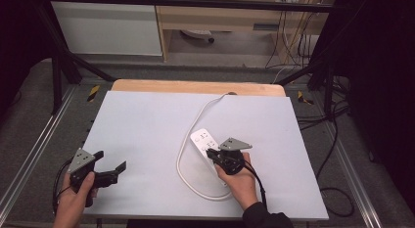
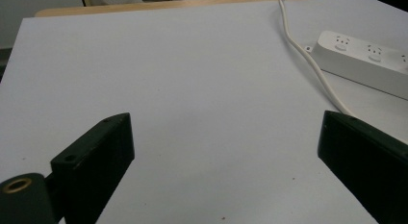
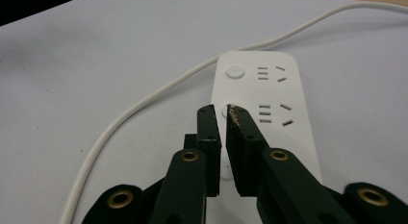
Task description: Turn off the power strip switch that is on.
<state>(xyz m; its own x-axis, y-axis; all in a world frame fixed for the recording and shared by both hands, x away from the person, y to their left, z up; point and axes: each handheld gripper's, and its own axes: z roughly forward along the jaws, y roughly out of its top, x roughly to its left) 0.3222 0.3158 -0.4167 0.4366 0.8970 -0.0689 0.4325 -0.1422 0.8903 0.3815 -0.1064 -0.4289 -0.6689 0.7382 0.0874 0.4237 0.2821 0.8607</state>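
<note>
Seen from the right gripper's camera, the right gripper [image 3: 222, 113] holds its fingers nearly closed, gripping nothing, tips over the middle button of the white power strip [image 3: 284, 96]. From above, the strip lies at the counter [image 1: 147, 120] centre, its cord [image 1: 182, 164] looping toward 6 o'clock. The left gripper [image 1: 111, 163], fingers spread wide and empty, sits at 8 o'clock beside bare surface.

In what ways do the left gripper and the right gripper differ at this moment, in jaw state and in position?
The left gripper has its jaws spread wide apart, while the right gripper has its jaws nearly closed with nothing between them. The left gripper is over bare white table, away from the power strip; the right gripper is directly over the power strip, with its tips by a round button. Both are black, hand-held, with a grey plate on top.
</note>
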